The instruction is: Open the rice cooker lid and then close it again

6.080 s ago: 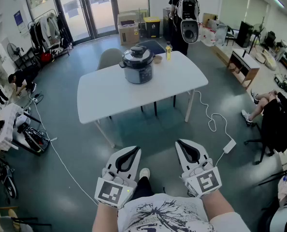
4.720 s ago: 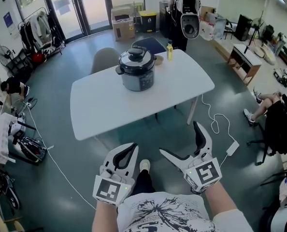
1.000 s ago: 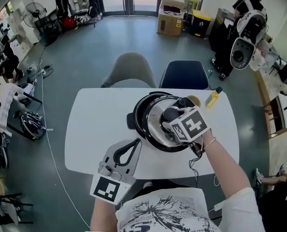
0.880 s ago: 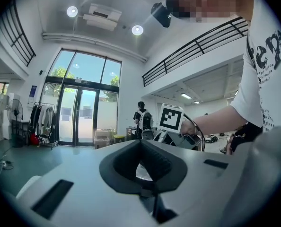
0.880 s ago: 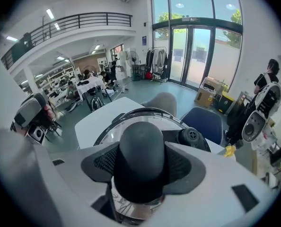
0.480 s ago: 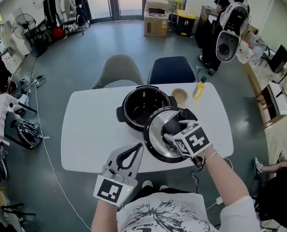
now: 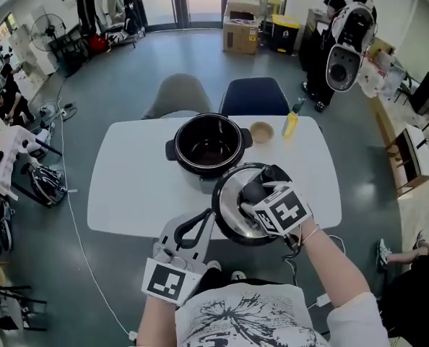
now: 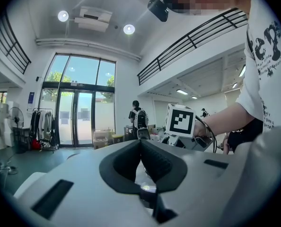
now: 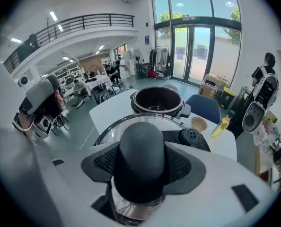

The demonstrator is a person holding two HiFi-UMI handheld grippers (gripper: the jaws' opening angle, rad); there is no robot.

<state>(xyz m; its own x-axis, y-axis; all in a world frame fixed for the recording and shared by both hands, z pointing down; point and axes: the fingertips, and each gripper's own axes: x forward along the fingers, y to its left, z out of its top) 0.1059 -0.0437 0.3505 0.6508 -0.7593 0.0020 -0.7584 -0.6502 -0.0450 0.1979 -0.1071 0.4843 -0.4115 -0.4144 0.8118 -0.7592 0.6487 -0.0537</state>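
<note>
The black rice cooker stands lidless on the white table, its dark pot showing. My right gripper is shut on the black knob of the round metal lid and holds it over the table's near edge, apart from the cooker. In the right gripper view the lid's rim lies below the jaws, with the cooker beyond it. My left gripper hangs at the near edge left of the lid, its jaws together on nothing.
A small bowl and a yellow bottle stand on the table right of the cooker. A grey chair and a blue chair sit behind the table. A person with a backpack stands far right.
The lid has come off the cooker and moved toward me in the right gripper's hold; the pot is now uncovered. The left gripper has drawn back to the table's near edge.
</note>
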